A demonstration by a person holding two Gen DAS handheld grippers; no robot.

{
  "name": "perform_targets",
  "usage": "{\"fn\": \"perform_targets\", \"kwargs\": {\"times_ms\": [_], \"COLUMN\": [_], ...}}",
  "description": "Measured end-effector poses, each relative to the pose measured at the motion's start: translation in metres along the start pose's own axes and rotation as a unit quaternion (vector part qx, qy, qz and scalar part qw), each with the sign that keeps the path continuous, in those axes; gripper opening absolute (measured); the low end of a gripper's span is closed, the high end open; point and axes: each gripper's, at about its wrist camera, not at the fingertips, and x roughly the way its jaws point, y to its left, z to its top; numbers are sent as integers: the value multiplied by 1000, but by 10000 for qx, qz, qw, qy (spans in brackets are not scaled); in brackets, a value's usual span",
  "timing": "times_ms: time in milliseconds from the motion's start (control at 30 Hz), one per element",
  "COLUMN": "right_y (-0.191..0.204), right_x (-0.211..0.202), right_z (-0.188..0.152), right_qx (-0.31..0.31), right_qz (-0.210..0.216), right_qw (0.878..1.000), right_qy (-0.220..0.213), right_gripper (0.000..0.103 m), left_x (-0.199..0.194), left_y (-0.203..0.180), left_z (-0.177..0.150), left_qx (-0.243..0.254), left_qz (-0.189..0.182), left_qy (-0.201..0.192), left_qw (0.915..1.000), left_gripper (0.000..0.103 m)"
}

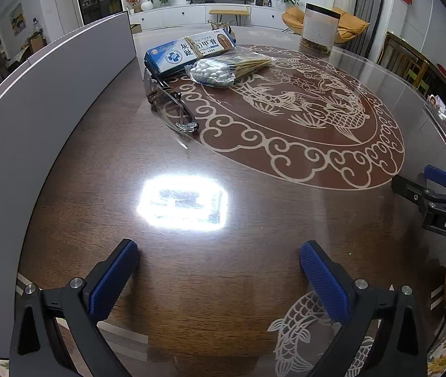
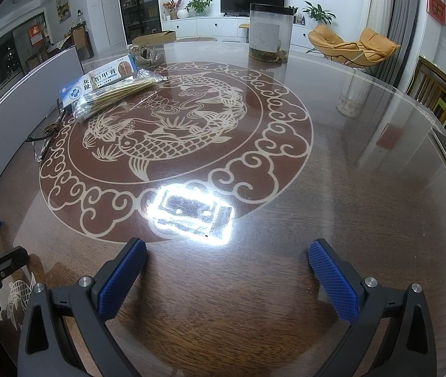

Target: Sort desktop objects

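Left wrist: fingers [image 1: 119, 279] apart, glasses [image 1: 172, 110] ahead

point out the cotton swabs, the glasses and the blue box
cotton swabs [image 1: 215, 73], left wrist view, on the white tips
glasses [image 1: 172, 111], left wrist view, on the lens
blue box [image 1: 172, 56], left wrist view, on its printed top face

At about eleven o'clock on your counter, the blue and white box [image 1: 188, 51] reads "灰趾(指)甲膏" in large dark characters; its smaller print is too fine to read. At three o'clock in your left wrist view, the right gripper [image 1: 436, 185] carries "DAS" in white letters. The jar [image 2: 270, 33] label at twelve o'clock is illegible.
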Motion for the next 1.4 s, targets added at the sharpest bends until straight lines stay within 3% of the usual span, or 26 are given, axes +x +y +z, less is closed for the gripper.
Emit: {"fn": "perform_targets", "kwargs": {"times_ms": [1133,1267,1400], "right_y": [1,6,17], "right_x": [0,10,34], "right_z": [1,15,52], "right_qx": [-12,-353,-420], "right_qz": [4,249,445], "right_qw": [10000,9990,9978], "right_qy": [8,71,266], "right_gripper": [103,103,103], "left_x": [2,2,1], "left_y": [6,7,6], "left_z": [4,3,3], "left_qx": [-229,-243,-253], "left_qz": [157,167,181], "left_qy": [-45,-57,-80], "left_qw": [9996,9996,9995], "left_gripper": [103,103,103]}}
